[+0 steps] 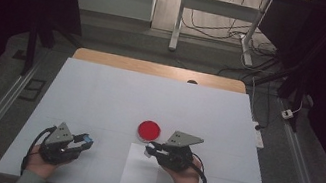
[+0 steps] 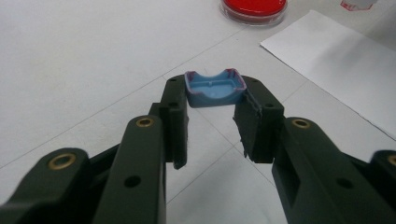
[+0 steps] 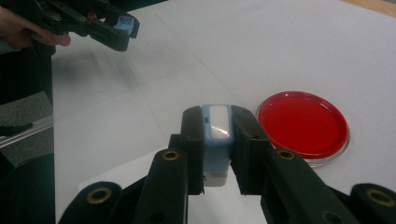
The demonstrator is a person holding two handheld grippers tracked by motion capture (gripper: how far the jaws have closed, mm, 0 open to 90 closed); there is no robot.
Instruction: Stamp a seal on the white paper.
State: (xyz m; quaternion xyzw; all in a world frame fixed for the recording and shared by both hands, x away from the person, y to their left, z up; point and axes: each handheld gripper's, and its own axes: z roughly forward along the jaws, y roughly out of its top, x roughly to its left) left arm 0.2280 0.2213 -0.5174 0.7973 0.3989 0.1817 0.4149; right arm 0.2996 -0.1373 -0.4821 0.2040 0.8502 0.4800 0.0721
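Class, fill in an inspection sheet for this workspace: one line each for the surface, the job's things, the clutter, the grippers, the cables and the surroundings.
Surface: white table top with a wooden far edge; a white paper sheet lies near the person.
Job's things: blue cap and a light blue stamp body, both held off the table; red round dish beside the sheet.
Clutter: nothing seen.
Grippers: left gripper shut on the blue cap at its jaw tips; right gripper shut on the stamp body, above the sheet's far end.
Cables: a black cable trails from the left gripper; loose wires on the floor beyond the table.
Surroundings: dark curtains, grey floor, a white frame leg behind.
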